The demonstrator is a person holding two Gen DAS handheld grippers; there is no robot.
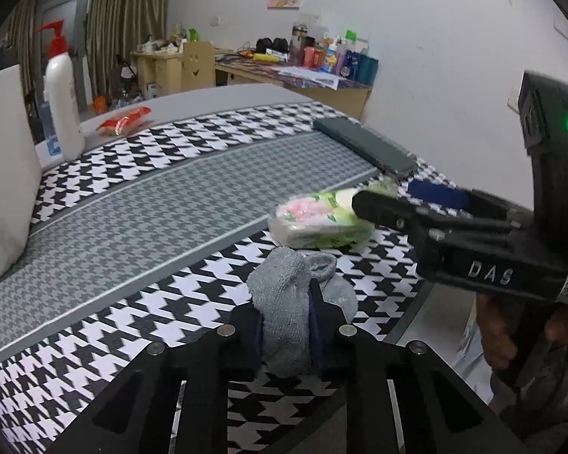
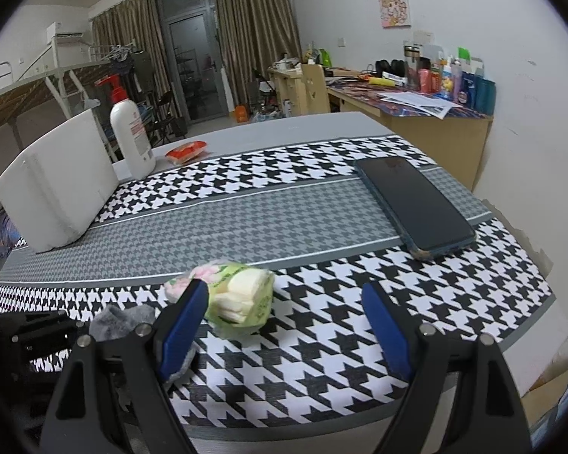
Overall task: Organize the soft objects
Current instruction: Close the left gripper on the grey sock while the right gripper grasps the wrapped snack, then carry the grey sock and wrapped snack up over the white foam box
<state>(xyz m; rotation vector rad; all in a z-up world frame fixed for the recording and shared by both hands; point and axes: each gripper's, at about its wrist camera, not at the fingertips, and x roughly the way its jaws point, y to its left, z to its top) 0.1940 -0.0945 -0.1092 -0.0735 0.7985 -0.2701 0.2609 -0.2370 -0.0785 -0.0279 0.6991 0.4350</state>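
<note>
Sock [image 1: 295,302] sits at the near edge of the table [image 1: 132,208], pinched in your left gripper [image 1: 288,335]. Right gripper [image 2: 284,325] is spread wide, empty, beside the tissue pack [image 2: 242,299]. Lift carelessly and that squishy sock could slide out, since only its middle is clamped.

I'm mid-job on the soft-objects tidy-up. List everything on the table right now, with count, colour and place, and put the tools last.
sock: one, grey, near table edge, pinched in the left tool
tissue pack: one, green with pink flowers, just beyond the sock
phone: one, dark, far right of the cloth
lotion bottle: one, white with red pump, far left
snack packet: one, red-orange, beside the bottle
white block: one, left edge
tablecloth: one, black-white houndstooth with grey band
left tool: shut on the sock
right tool: open, blue pads, at the tissue pack
</note>
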